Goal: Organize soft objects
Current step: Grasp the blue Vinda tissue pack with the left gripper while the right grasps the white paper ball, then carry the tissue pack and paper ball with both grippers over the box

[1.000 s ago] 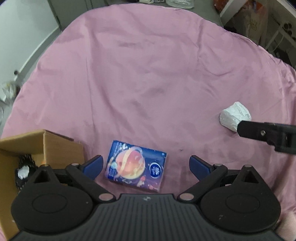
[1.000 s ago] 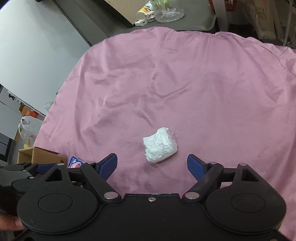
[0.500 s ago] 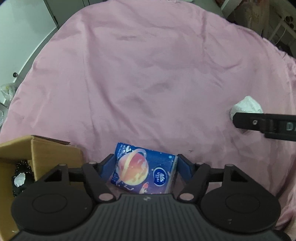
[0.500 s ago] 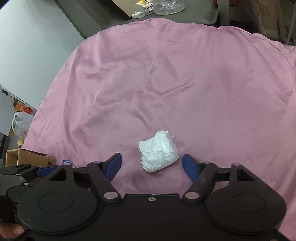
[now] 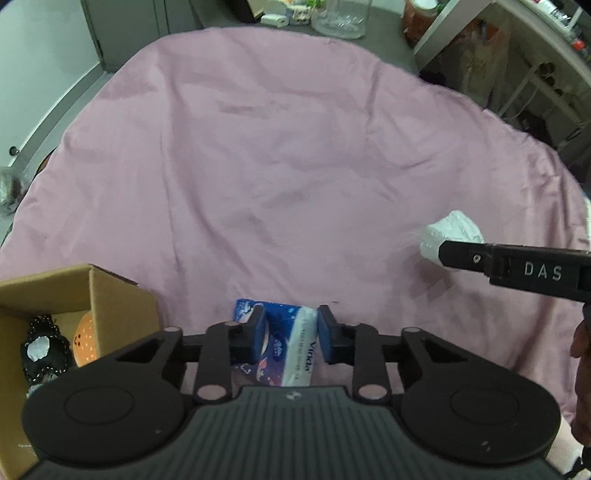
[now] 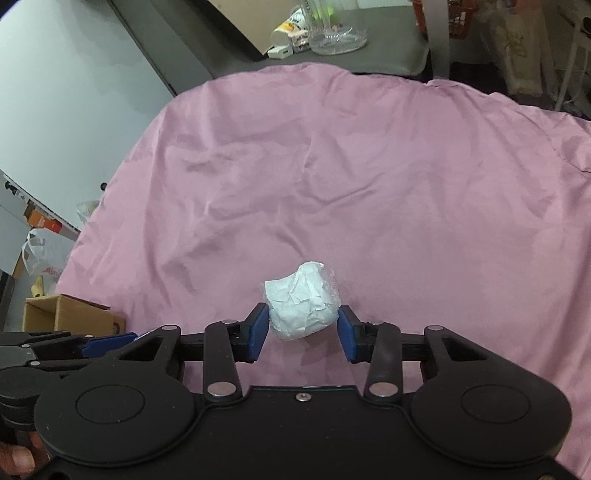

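Note:
My left gripper (image 5: pixel 291 334) is shut on a blue tissue pack (image 5: pixel 284 345), squeezed and tilted between the blue pads, just above the pink cloth (image 5: pixel 280 155). My right gripper (image 6: pixel 301 332) has closed around a crumpled white paper wad (image 6: pixel 303 304) on the cloth; the pads touch or nearly touch its sides. The wad (image 5: pixel 450 234) also shows in the left wrist view, partly behind the right gripper's finger (image 5: pixel 517 267). An open cardboard box (image 5: pixel 48 302) sits to the left of the left gripper.
The box holds a black beaded item (image 5: pixel 44 347) and an orange soft toy (image 5: pixel 86 339). It also shows in the right wrist view (image 6: pixel 70 314). A grey table with a glass bowl (image 6: pixel 338 35) and clutter lies beyond the cloth's far edge.
The left gripper closed on the tissue pack, squeezing and lifting it. The right gripper moved forward and its jaws narrowed around the paper wad.

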`<control>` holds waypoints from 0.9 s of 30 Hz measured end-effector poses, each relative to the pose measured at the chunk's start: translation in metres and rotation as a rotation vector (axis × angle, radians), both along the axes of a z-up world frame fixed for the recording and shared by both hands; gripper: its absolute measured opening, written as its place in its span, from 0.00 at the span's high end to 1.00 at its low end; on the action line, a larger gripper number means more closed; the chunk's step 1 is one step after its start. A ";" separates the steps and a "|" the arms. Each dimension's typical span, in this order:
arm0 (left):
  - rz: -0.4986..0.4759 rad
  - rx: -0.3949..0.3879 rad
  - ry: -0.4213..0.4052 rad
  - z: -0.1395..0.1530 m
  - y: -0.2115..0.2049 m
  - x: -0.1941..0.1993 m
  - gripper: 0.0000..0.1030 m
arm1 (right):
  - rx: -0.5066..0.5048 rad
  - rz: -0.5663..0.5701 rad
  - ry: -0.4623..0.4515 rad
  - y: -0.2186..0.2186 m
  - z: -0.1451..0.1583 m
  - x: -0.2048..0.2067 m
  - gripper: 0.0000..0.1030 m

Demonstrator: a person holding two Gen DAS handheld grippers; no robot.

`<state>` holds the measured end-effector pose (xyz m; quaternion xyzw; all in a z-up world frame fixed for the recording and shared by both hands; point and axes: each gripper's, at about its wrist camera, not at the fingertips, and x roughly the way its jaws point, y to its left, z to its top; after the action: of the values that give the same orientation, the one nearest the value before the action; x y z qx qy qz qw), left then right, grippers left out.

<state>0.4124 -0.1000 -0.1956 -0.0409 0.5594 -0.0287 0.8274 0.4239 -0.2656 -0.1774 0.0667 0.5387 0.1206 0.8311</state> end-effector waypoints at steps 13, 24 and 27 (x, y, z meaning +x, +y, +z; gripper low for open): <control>-0.009 -0.095 -0.093 0.046 0.010 -0.038 0.83 | 0.016 -0.010 -0.080 0.009 0.050 -0.046 0.61; -0.010 -0.117 -0.158 0.087 0.029 -0.074 0.83 | 0.020 0.027 -0.146 0.035 0.089 -0.083 0.61; -0.003 -0.124 -0.181 0.100 0.037 -0.085 0.83 | 0.023 0.029 -0.161 0.042 0.098 -0.091 0.61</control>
<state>0.3269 -0.0625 -0.0956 -0.0885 0.4797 -0.0680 0.8703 0.3326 -0.2239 -0.0790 0.0585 0.4697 0.1437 0.8691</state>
